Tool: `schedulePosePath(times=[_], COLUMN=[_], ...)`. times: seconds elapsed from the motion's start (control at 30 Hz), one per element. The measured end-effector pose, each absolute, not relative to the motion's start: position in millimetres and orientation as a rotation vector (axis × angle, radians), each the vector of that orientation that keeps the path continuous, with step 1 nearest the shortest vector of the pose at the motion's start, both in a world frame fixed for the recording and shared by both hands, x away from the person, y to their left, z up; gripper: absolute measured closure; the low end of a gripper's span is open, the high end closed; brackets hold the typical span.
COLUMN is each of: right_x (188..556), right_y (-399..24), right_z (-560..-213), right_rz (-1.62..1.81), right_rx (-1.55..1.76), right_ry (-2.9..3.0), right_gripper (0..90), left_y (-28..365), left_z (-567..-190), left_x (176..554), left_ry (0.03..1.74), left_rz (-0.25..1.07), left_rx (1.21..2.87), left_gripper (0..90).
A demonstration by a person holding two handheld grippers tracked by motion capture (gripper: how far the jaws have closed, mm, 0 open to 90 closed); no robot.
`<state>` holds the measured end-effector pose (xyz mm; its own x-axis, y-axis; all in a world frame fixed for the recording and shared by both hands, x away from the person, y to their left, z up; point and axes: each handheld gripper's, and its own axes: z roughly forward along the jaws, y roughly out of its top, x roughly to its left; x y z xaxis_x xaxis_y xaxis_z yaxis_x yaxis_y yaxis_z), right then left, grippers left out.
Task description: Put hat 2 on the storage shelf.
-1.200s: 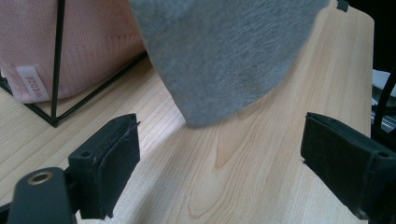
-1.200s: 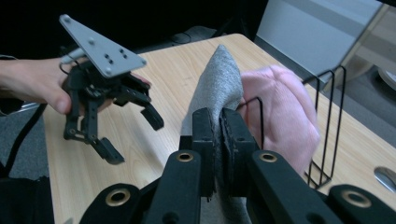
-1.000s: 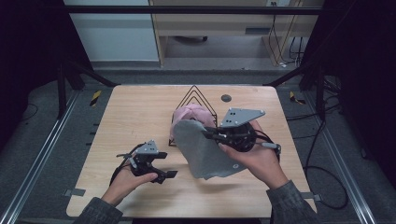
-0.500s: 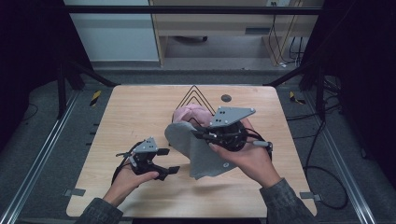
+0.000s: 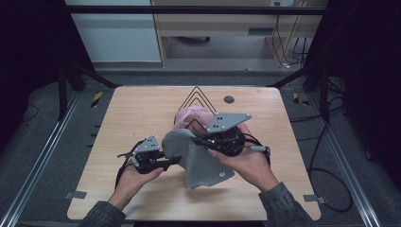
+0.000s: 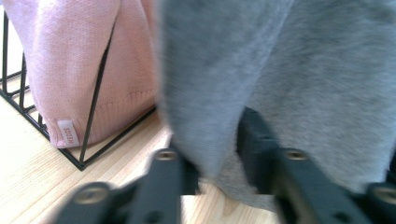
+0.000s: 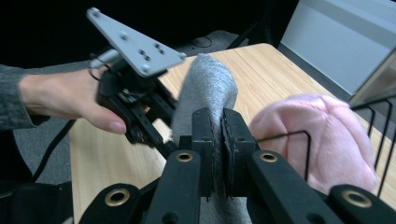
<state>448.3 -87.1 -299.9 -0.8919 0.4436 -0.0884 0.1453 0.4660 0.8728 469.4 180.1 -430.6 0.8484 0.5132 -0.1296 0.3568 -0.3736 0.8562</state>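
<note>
With the right hand-held gripper point(image 5: 204, 140) pinching the grey cloth point(image 5: 198, 158) aloft at the worktop point(image 5: 127, 113) centre, pink hat point(image 5: 191, 117) at 12 o'clock, the left hand-held gripper point(image 5: 174, 160), jaws just closing on its edge, needed a firm bite before any pull.

right gripper point(image 7: 219, 135) clamps grey cloth point(image 7: 208, 88) | left gripper point(image 7: 140, 109) beside | pink hat point(image 7: 322, 140) right

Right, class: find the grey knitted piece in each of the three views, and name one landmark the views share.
High view: grey knitted piece at table centre, between both hand-held grippers.
Left gripper view: it covers the centre and right, hanging down between the jaws.
Right gripper view: it rises at centre, clamped in the jaws.
Shared landmark: pink knit in the black wire rack.
</note>
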Motion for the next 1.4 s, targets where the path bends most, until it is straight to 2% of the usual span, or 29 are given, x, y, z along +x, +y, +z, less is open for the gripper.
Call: schedulePosePath(times=[0.07, 0.13, 0.37, 0.6, 0.73, 0.83, 0.97, 1.13, 1.4], right_x=[450, 451, 457, 466, 469, 471, 475, 482, 492], right_y=[-92, -99, -124, -138, -143, -146, -151, -155, -163], right_z=[-303, -307, -314, -301, -284, -269, -247, -228, -218], right_rz=[1.395, 1.404, 1.396, 1.42, 1.446, 1.45, 1.461, 1.449, 1.431], right_rx=[0.521, 0.551, 0.653, 0.741, 0.76, 0.753, 0.73, 0.719, 0.731], right_ry=[2.409, 2.399, 2.349, 2.255, 2.197, 2.169, 2.134, 2.106, 2.085], right_gripper=[85.1, 85.1, 85.1, 85.2, 85.2, 85.2, 85.2, 85.2, 85.1], left_y=[180, 178, 176, 170, 165, 166, 163, 158, 152], left_z=[-427, -422, -389, -338, -310, -291, -265, -246, -233], left_x=[468, 466, 468, 478, 486, 492, 493, 498, 509], left_ry=[0.633, 0.622, 0.625, 0.614, 0.608, 0.653, 0.632, 0.616, 0.578], left_rz=[0.198, 0.206, 0.259, 0.327, 0.338, 0.228, 0.28, 0.343, 0.419], left_rx=[2.008, 2.027, 2.035, 2.082, 2.085, 1.995, 1.992, 2.01, 2.003], left_gripper=[83.0, 85.2, 85.7, 85.9, 85.9, 85.9, 85.8, 85.7, 85.6])
